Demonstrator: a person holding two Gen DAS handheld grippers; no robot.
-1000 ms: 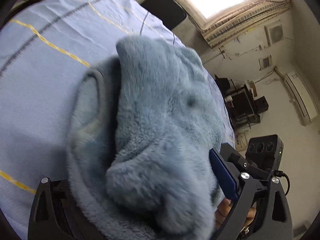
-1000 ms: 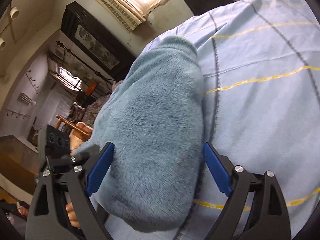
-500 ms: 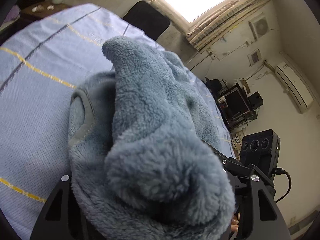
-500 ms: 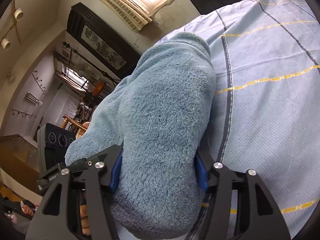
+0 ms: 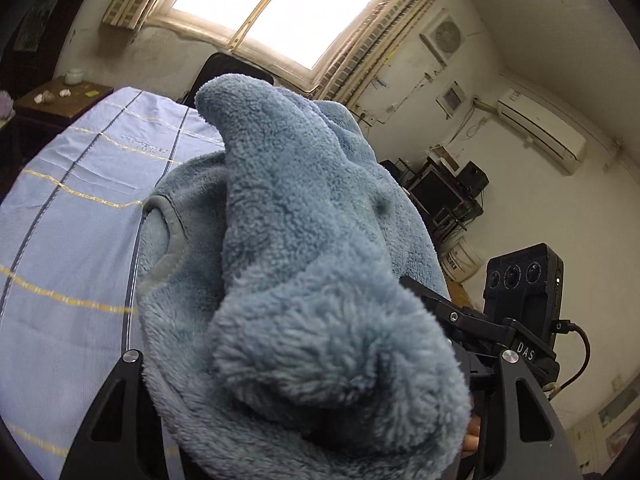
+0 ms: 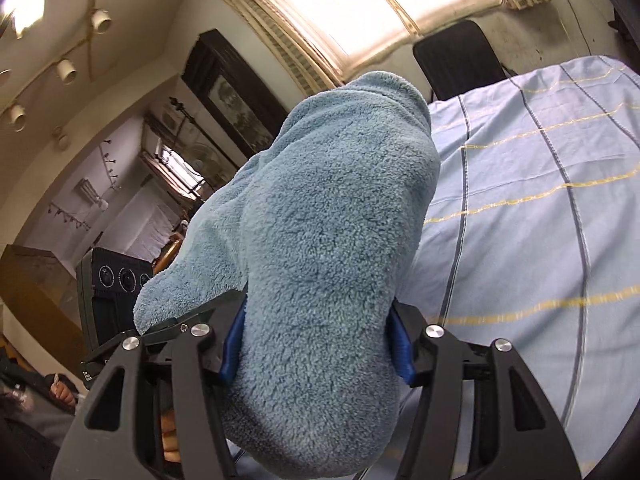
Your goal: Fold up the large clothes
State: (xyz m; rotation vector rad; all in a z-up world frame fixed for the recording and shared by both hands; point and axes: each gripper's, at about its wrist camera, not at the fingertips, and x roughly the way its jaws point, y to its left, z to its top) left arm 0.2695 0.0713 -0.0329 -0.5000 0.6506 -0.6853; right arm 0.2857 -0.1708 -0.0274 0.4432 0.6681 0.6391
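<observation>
A thick blue fleece garment point(image 5: 300, 200) is bunched into a fat roll and hangs lifted above a light blue bed sheet point(image 5: 72, 240) with yellow and grey stripes. My left gripper point(image 5: 304, 360) is shut on one end of the roll, and the fleece hides its pads. In the right wrist view the same garment point(image 6: 340, 200) rises away from my right gripper point(image 6: 316, 344), whose blue pads point(image 6: 232, 344) press into both sides of it. The far end of the garment still trails down toward the sheet point(image 6: 540, 200). The two grippers are side by side.
A black chair back point(image 5: 224, 72) stands at the bed's far end under a bright window. A dark bedside table point(image 5: 60, 96) with small items is at far left. A desk with electronics point(image 5: 440, 192) and a white bucket point(image 5: 464, 256) sit off the bed's side.
Both grippers closed onto the fleece roll, then lifted it off the sheet. The views tilted upward, so more of the window and walls shows.
</observation>
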